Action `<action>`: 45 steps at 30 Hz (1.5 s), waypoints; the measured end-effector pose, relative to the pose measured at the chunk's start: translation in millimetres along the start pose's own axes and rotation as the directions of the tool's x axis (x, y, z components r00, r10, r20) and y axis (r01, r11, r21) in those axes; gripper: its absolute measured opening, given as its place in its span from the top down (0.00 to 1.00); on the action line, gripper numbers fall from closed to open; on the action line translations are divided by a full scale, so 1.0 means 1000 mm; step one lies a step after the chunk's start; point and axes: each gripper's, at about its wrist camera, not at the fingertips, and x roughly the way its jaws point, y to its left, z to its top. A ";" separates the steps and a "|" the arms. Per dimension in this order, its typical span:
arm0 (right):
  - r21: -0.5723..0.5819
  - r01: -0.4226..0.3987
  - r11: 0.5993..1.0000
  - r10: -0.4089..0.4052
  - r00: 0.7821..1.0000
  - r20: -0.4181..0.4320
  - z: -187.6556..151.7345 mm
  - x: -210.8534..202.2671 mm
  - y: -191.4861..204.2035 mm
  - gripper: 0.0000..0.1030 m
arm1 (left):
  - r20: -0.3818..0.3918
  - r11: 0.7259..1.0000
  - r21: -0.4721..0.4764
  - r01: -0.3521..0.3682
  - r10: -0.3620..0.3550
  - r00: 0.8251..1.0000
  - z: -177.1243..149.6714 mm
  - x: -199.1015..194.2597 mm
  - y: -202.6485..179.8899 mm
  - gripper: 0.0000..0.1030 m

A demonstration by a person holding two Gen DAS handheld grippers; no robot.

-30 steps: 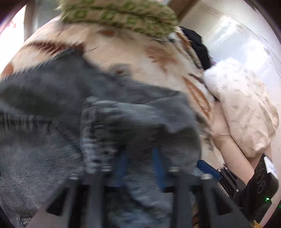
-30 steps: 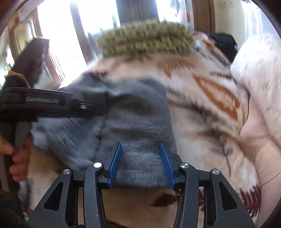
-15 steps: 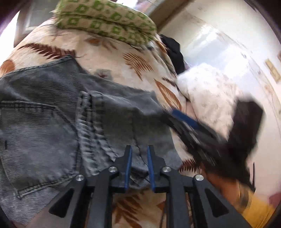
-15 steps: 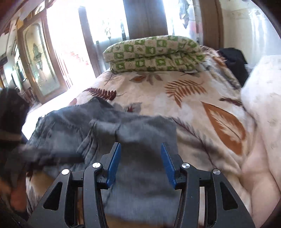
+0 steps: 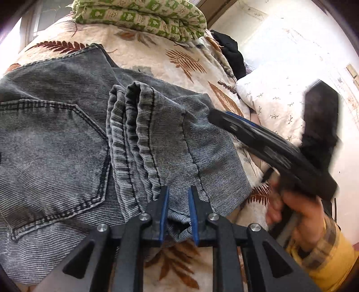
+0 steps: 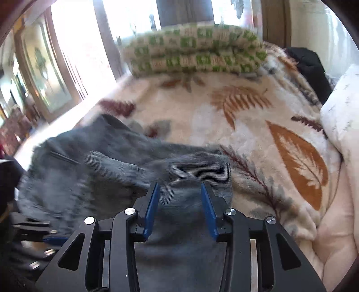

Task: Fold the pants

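Grey denim pants (image 5: 67, 146) lie folded on the leaf-print blanket (image 5: 179, 58), leg ends laid over the seat beside a back pocket. My left gripper (image 5: 178, 191) hovers at the fold's near edge. Its blue pads stand a narrow gap apart and are open, with denim seen below them. The right gripper (image 6: 179, 186) is open wider above the right part of the pants (image 6: 179, 170), gripping nothing. In the left wrist view the right gripper (image 5: 222, 116) hangs over the pants' right edge, held by a hand (image 5: 298, 209) in a yellow plaid sleeve.
A folded green checked quilt (image 5: 143, 15) lies at the far end of the bed. A black garment (image 5: 231, 56) and a white flowered pillow (image 5: 273, 96) sit along the right side. Bright glass doors (image 6: 74, 56) stand beyond the bed's left edge.
The left gripper let go of the bunched denim and drew back toward the near edge. The right gripper lifted and pulled back. The leg ends now rest flat on the seat.
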 end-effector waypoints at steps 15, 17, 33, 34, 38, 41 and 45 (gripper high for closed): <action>-0.041 -0.002 0.999 0.001 1.000 -0.020 -0.036 -0.022 0.033 0.53 | 0.048 0.988 0.068 -0.139 0.136 0.989 0.005 -0.007 -0.025 0.50; -0.032 -0.002 1.000 0.002 1.000 -0.007 -0.037 -0.032 0.035 0.51 | 0.108 0.971 0.096 -0.218 0.207 0.972 0.004 -0.022 -0.031 0.24; -0.147 -0.092 0.985 0.094 0.995 0.011 -0.047 -0.047 0.099 0.40 | 0.130 0.925 0.074 -0.372 0.361 0.923 -0.005 -0.067 0.007 0.18; -0.163 -0.099 0.982 0.102 0.995 0.011 -0.049 -0.047 0.105 0.38 | 0.122 0.922 0.068 -0.380 0.371 0.921 -0.006 -0.068 0.012 0.18; -0.227 -0.139 0.964 0.141 0.990 -0.009 -0.054 -0.041 0.132 0.38 | 0.090 0.922 0.050 -0.384 0.378 0.921 -0.008 -0.074 0.030 0.16; -0.251 -0.164 0.954 0.163 0.986 -0.028 -0.057 -0.035 0.146 0.38 | 0.046 0.939 0.031 -0.341 0.340 0.939 -0.007 -0.078 0.044 0.15; -0.269 -0.196 0.943 0.189 0.981 -0.051 -0.058 -0.027 0.164 0.38 | 0.010 0.956 0.024 -0.292 0.292 0.956 -0.003 -0.089 0.063 0.15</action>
